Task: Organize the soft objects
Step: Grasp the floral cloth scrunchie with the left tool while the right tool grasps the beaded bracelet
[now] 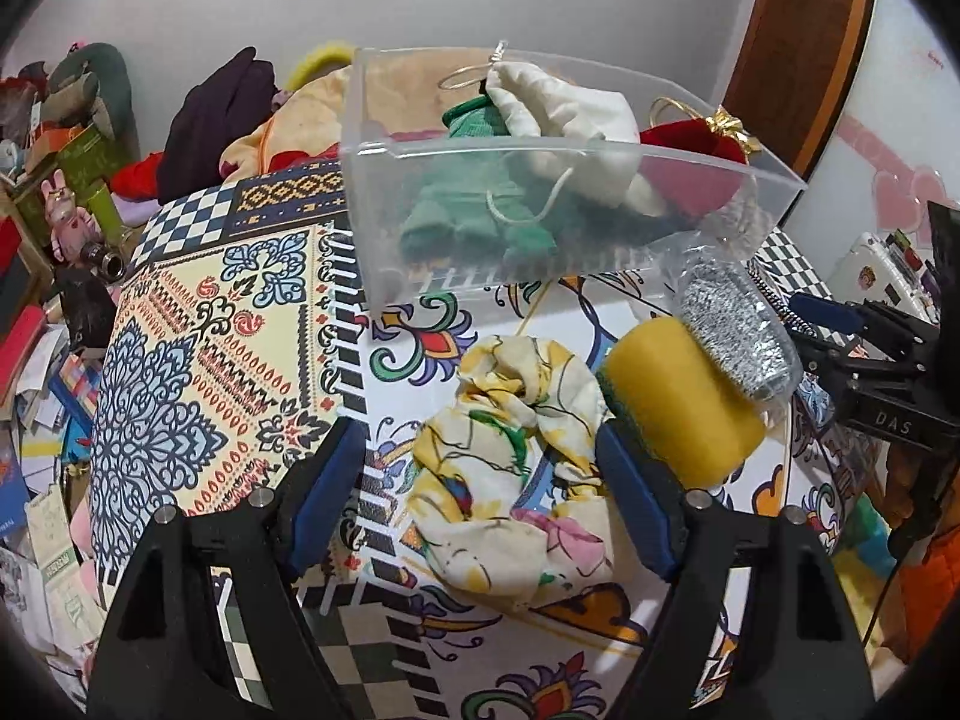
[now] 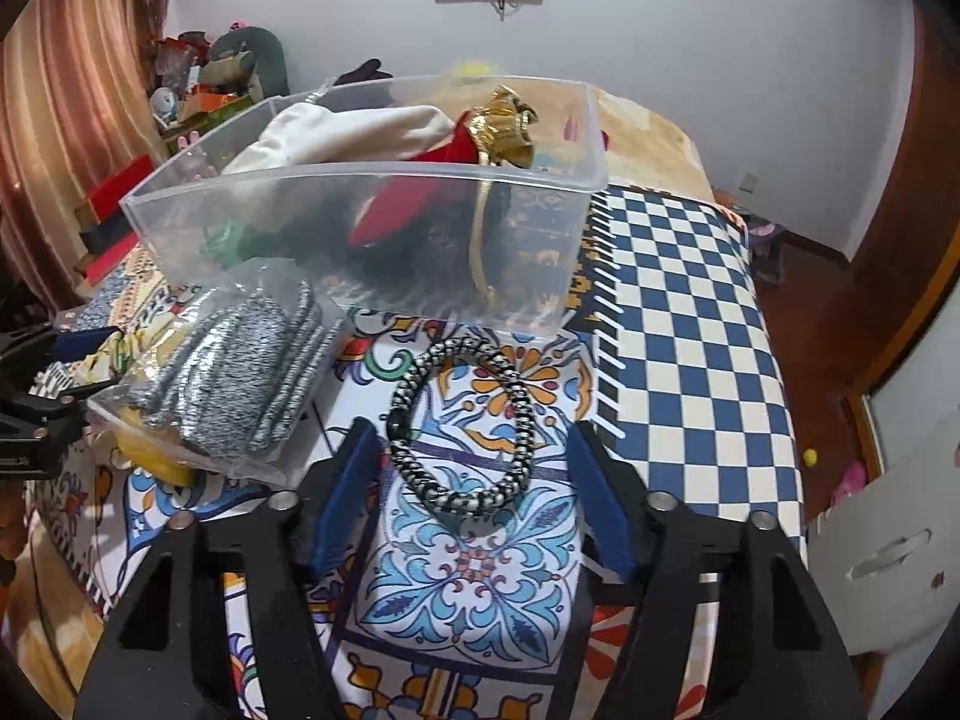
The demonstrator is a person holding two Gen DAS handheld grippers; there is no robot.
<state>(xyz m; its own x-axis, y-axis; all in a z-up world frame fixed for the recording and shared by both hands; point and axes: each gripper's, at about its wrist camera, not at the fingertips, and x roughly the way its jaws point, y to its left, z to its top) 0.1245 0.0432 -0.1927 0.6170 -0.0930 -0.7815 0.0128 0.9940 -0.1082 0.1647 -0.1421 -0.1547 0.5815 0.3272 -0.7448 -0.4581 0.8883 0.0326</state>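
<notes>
A clear plastic bin [image 1: 420, 222] [image 2: 372, 204] stands on the patterned table and holds a white pouch [image 1: 564, 114], a green cloth [image 1: 468, 216] and a red pouch with gold trim [image 2: 474, 144]. My left gripper [image 1: 480, 480] is open, its fingers either side of a crumpled floral cloth [image 1: 510, 468]. A yellow sponge [image 1: 678, 402] and a bagged silver scrubber [image 1: 738, 324] [image 2: 240, 366] lie right of the cloth. My right gripper [image 2: 468, 480] is open, its fingers flanking a black-and-white braided loop [image 2: 462, 414].
The table has a patterned cover [image 1: 210, 360] with a blue checked part [image 2: 684, 324] at the right. Cluttered boxes and toys [image 1: 54, 192] crowd the left. A bed with a beige blanket [image 2: 648, 144] lies behind the bin.
</notes>
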